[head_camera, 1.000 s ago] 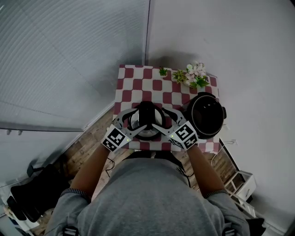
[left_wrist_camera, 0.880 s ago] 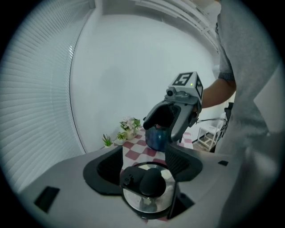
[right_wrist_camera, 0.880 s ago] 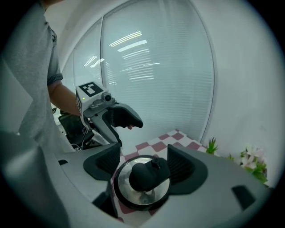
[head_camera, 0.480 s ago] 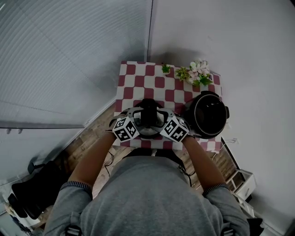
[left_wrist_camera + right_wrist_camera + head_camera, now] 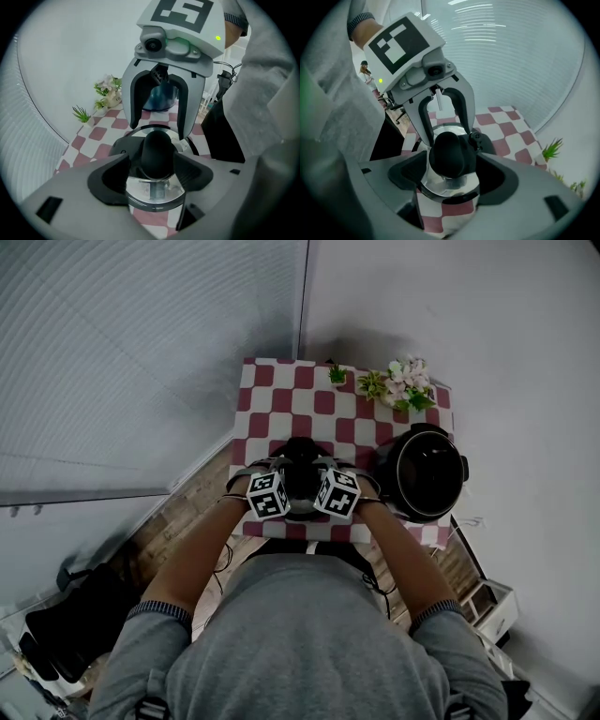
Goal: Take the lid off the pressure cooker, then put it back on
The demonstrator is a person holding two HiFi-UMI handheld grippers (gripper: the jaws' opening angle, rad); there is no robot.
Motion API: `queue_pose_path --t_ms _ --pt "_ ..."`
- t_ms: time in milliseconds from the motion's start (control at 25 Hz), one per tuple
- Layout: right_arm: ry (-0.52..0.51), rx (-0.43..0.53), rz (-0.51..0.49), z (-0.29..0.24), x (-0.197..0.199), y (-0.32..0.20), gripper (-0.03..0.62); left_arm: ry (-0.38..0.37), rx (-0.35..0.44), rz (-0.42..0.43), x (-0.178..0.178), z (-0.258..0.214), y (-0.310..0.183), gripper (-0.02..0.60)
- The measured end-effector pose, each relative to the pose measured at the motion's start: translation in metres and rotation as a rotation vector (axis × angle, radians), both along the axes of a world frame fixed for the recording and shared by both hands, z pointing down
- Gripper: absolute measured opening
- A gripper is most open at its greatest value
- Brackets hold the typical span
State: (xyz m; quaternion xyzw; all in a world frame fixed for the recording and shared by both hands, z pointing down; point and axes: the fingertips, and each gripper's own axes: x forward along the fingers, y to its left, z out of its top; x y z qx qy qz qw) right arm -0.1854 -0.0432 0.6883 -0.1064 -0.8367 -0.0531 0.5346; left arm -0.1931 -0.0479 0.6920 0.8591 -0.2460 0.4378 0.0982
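Observation:
The steel pressure-cooker lid (image 5: 151, 196) (image 5: 446, 186) with its black knob (image 5: 157, 152) (image 5: 450, 154) (image 5: 302, 454) lies on the red-and-white checked table (image 5: 272, 395), left of the black open cooker pot (image 5: 427, 474). My left gripper (image 5: 154, 173) (image 5: 286, 486) and right gripper (image 5: 450, 176) (image 5: 319, 486) point steeply down and face each other over the lid. Each has the knob between its jaws, with the pads close beside it and a thin gap showing. Both stand open. The marker cubes hide most of the lid in the head view.
Pink flowers (image 5: 403, 385) and a small green plant (image 5: 336, 376) stand along the table's far edge. The table sits in a corner, with a wall behind it and a ribbed blind on the left. Wooden floor shows at the near left.
Both grippers have come down and tipped steeply, closing in from either side of the lid until their jaws straddle its knob. The lid has stayed on the table.

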Motion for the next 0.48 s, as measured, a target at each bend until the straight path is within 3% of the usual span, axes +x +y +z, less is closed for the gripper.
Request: queue_pose_path --t_ms 480 --pt "0.126 0.031 -0.125 0.043 -0.002 0.006 0.326 -0.05 -0.102 0.088 0.01 0.034 0.008 0.313"
